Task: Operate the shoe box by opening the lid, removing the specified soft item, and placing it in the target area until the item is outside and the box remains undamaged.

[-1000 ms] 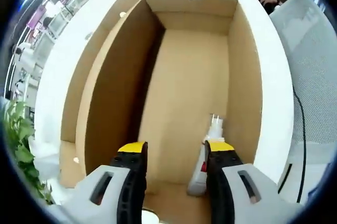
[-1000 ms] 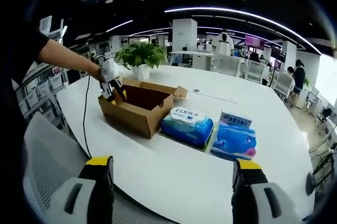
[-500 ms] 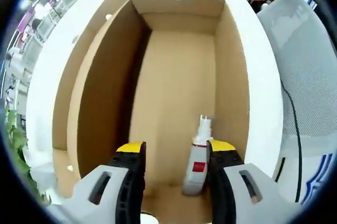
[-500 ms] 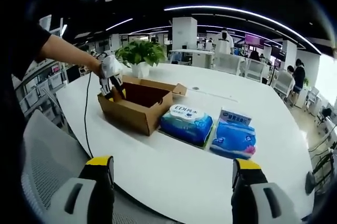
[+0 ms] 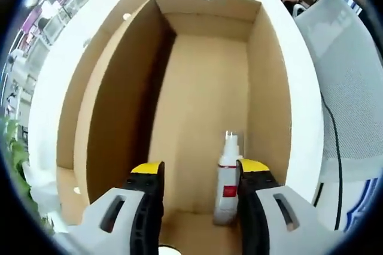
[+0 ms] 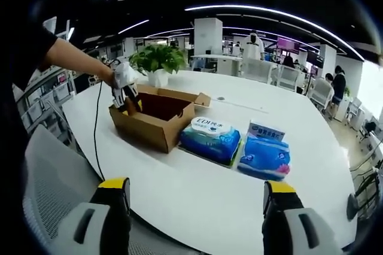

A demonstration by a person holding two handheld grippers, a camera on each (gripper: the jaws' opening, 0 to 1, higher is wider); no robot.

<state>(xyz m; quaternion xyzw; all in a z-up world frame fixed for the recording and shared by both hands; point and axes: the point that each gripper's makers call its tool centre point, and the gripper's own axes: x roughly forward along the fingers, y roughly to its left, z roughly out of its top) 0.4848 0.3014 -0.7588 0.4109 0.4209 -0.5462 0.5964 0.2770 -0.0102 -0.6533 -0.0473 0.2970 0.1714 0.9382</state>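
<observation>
- The left tongs (image 5: 194, 174), grey with yellow-tipped black jaws, hang over the near end of the open brown cardboard shoe box (image 5: 122, 99), jaws apart and empty, pointing down into it.
- A small white spray bottle with a red label (image 5: 225, 186) lies on the box floor, just inside the right-hand jaw and touching or nearly touching it; I cannot tell which.
- Its long axis runs along the length of the box, roughly parallel to the jaws, nozzle pointing toward the far end wall.
- The bottle sits off-centre in the gap, near the box's right wall; in my judgement the tongs need to shift slightly toward that wall before closing, and that wall leaves little room for the outer jaw.
- The bottle looks hard and slim rather than soft; no other item is visible in the box, so whether it is the specified item cannot be told.
- The lid is already open: in the right gripper view the box (image 6: 152, 120) stands on the white round tabletop (image 6: 197, 189) with its lid flap folded back, and the left tongs (image 6: 127, 96) dip into its left end.
- The right tongs (image 6: 194, 192) hover well apart from the box, off the tabletop's near edge, jaws wide apart and holding nothing, so the left tongs are far nearer.
- Two blue soft packs of wipes (image 6: 210, 141) (image 6: 265, 156) lie on the tabletop beside the box.
</observation>
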